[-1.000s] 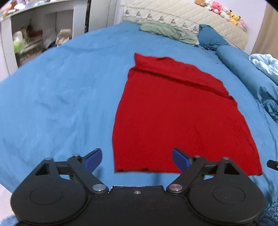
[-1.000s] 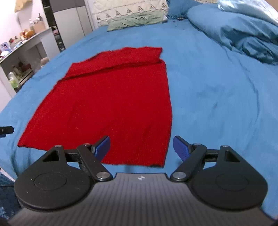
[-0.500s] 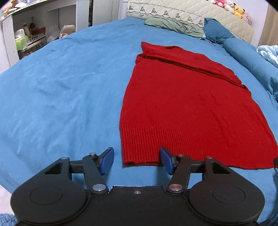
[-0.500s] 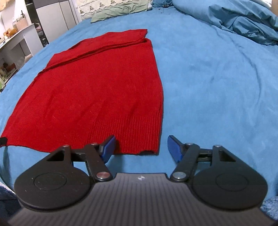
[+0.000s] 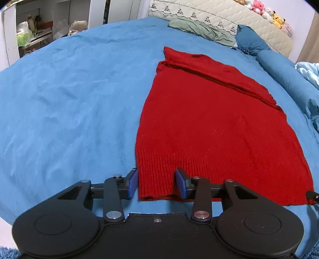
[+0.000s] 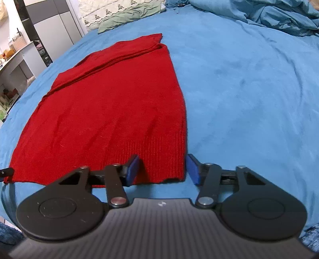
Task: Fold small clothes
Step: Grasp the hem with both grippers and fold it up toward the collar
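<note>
A red knit sweater [image 5: 215, 127] lies flat on the blue bedspread [image 5: 69, 111], its sleeves folded across the far end and its ribbed hem nearest me. My left gripper [image 5: 157, 184] is open, its blue pads on either side of the hem's near left corner. The sweater also shows in the right wrist view [image 6: 111, 107]. My right gripper [image 6: 163, 169] is open, its blue pads on either side of the hem's near right corner. Neither gripper has closed on the cloth.
A green cloth [image 5: 201, 31] and a cream quilted headboard cover [image 5: 239, 18] lie at the far end of the bed. Blue pillows and a rumpled blue duvet [image 6: 279, 16] lie at the right. White shelves [image 5: 35, 33] stand beyond the left edge.
Both grippers have moved forward and down to the sweater's hem corners. Their jaws have narrowed around the corners. The sweater has not moved.
</note>
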`<action>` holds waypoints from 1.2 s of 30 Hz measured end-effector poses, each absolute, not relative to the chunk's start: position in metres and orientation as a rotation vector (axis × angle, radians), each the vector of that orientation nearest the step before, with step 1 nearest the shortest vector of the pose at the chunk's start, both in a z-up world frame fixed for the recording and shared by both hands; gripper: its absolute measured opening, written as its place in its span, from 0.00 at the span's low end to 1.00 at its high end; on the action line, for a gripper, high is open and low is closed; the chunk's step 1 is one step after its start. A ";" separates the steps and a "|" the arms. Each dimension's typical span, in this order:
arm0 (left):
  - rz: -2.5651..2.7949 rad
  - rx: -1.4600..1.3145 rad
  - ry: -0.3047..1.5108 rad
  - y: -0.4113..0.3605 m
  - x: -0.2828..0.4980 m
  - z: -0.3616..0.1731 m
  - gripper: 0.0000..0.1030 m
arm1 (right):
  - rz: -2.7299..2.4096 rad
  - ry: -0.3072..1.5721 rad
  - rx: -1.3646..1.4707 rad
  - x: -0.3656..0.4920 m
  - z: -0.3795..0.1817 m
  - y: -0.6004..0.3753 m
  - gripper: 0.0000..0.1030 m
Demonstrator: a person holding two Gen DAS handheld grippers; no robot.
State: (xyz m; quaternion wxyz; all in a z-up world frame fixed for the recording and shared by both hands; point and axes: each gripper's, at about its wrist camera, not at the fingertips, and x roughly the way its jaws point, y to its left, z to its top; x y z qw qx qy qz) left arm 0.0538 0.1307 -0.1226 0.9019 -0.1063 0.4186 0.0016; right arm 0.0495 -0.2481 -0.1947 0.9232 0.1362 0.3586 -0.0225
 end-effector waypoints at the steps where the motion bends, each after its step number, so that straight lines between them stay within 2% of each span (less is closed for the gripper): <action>1: 0.004 -0.216 0.868 0.129 0.054 -0.123 0.39 | -0.048 0.735 0.273 0.049 -0.196 -0.248 0.58; 2: 0.003 -0.210 0.872 0.128 0.055 -0.123 0.37 | -0.049 0.732 0.268 0.049 -0.196 -0.248 0.57; 4: -0.006 -0.204 0.880 0.126 0.056 -0.122 0.20 | -0.050 0.728 0.256 0.048 -0.198 -0.246 0.47; 5: -0.011 -0.199 0.883 0.125 0.056 -0.121 0.16 | -0.050 0.725 0.254 0.048 -0.198 -0.246 0.41; 6: -0.012 -0.189 0.883 0.123 0.055 -0.120 0.12 | -0.049 0.723 0.256 0.048 -0.198 -0.245 0.30; 7: -0.014 -0.177 0.880 0.121 0.056 -0.118 0.09 | -0.043 0.722 0.261 0.048 -0.198 -0.246 0.24; 9: -0.018 -0.155 0.871 0.119 0.054 -0.115 0.08 | -0.041 0.717 0.270 0.048 -0.195 -0.247 0.21; 13: -0.029 -0.169 0.843 0.121 0.049 -0.099 0.08 | -0.025 0.686 0.318 0.043 -0.184 -0.254 0.20; 18: -0.052 -0.196 0.730 0.121 0.055 -0.054 0.08 | 0.050 0.601 0.490 0.039 -0.148 -0.275 0.20; 23: -0.082 -0.211 0.604 0.118 0.105 0.000 0.08 | 0.140 0.482 0.588 0.068 -0.091 -0.293 0.19; 30: -0.052 -0.224 0.508 0.121 0.244 0.046 0.08 | 0.201 0.371 0.614 0.189 -0.013 -0.307 0.19; 36: 0.029 -0.227 0.550 0.116 0.375 0.015 0.08 | 0.146 0.420 0.612 0.339 -0.001 -0.318 0.19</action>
